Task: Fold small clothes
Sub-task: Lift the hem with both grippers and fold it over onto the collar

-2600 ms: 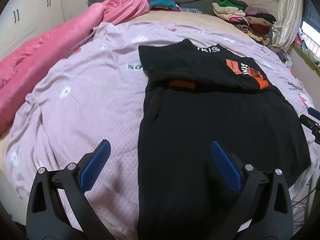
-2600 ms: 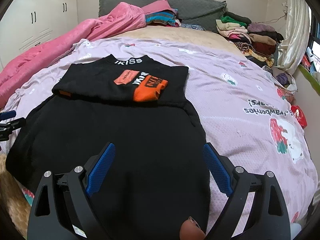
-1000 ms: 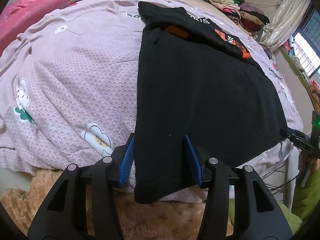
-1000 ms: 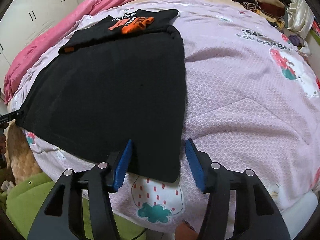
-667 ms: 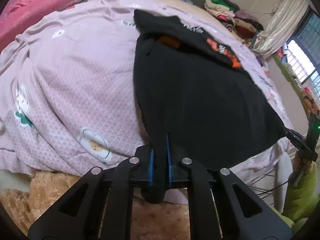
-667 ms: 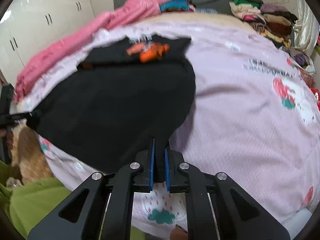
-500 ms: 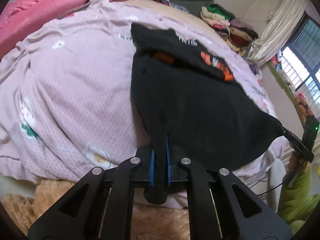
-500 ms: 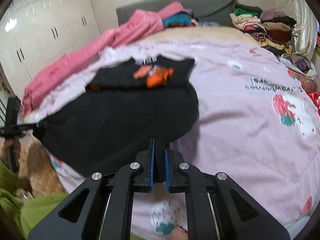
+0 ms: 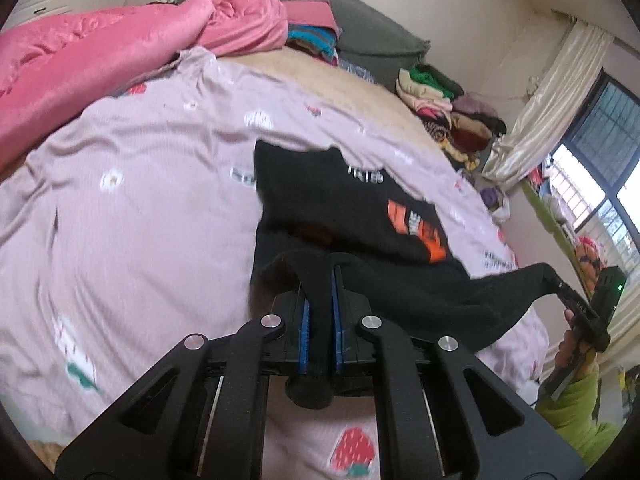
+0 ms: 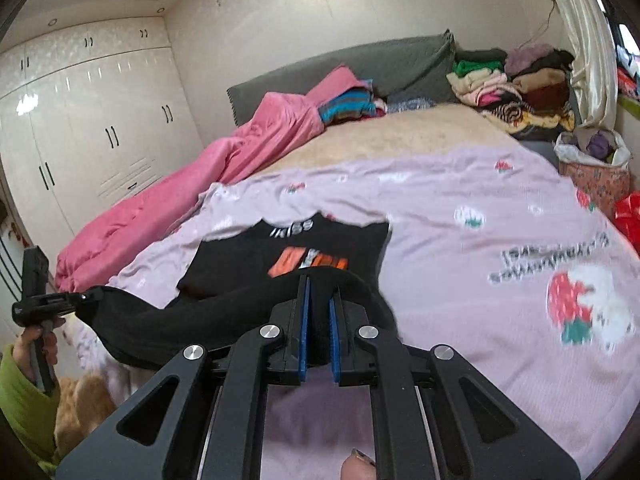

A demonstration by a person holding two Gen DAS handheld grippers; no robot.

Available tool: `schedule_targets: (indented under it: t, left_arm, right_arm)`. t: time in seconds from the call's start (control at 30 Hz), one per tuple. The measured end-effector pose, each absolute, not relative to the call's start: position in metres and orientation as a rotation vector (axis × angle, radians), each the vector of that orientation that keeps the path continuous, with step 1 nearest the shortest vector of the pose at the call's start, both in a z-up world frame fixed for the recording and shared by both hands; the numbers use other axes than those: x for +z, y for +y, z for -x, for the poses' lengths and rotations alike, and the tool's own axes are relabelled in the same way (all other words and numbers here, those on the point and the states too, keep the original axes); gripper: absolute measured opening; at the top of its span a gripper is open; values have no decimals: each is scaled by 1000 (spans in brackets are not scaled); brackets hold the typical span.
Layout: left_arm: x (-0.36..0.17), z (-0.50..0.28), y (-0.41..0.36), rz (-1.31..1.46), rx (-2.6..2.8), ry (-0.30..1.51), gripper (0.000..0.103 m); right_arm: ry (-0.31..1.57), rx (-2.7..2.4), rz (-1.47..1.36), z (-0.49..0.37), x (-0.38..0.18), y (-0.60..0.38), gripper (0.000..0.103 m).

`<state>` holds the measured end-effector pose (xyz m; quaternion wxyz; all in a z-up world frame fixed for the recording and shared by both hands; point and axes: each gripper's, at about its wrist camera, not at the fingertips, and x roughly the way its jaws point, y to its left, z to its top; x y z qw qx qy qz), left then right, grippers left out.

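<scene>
Both tools, left tool and right tool, are staying clamped on the black shirt's hem corners. It's hanging soft, light and floppy, sagging between them, so gripping the corners seems like the way to go.

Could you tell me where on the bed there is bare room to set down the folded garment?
The lilac sheet lies bare between the black shirt and the clothes bag. Another bare stretch runs between the shirt and the pink quilt. The headboard end is crowded with stacked clothes.

Each black hand-held gripper has blue pads, silver screws; the person's sleeve is green.
</scene>
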<state>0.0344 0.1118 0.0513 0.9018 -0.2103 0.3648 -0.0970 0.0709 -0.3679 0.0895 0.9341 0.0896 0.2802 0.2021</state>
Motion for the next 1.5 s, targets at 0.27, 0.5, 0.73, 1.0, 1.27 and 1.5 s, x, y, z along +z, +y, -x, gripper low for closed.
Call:
schedule_targets:
  t: [0.27, 0.5, 0.73, 1.0, 1.27, 1.5]
  left_arm:
    - [68, -80, 124, 470, -197, 724, 2]
    - [74, -123, 131, 460, -174, 713, 2]
    - [62, -164, 135, 455, -135, 739, 2]
    - [43, -195, 135, 432, -99, 776, 3]
    - [13, -220, 136, 435, -61, 831, 5]
    - [9, -219, 133, 419, -32, 812, 30]
  right_arm:
    - [545, 390, -213, -119, 106, -366, 8]
    - [554, 357, -235, -166, 108, -360, 8]
    - [582, 311, -236, -209, 97, -354, 8]
    - [625, 275, -216, -244, 77, -346, 8]
    - [689, 232, -170, -271, 51, -336, 8]
    - [689, 167, -107, -269, 41, -333, 32]
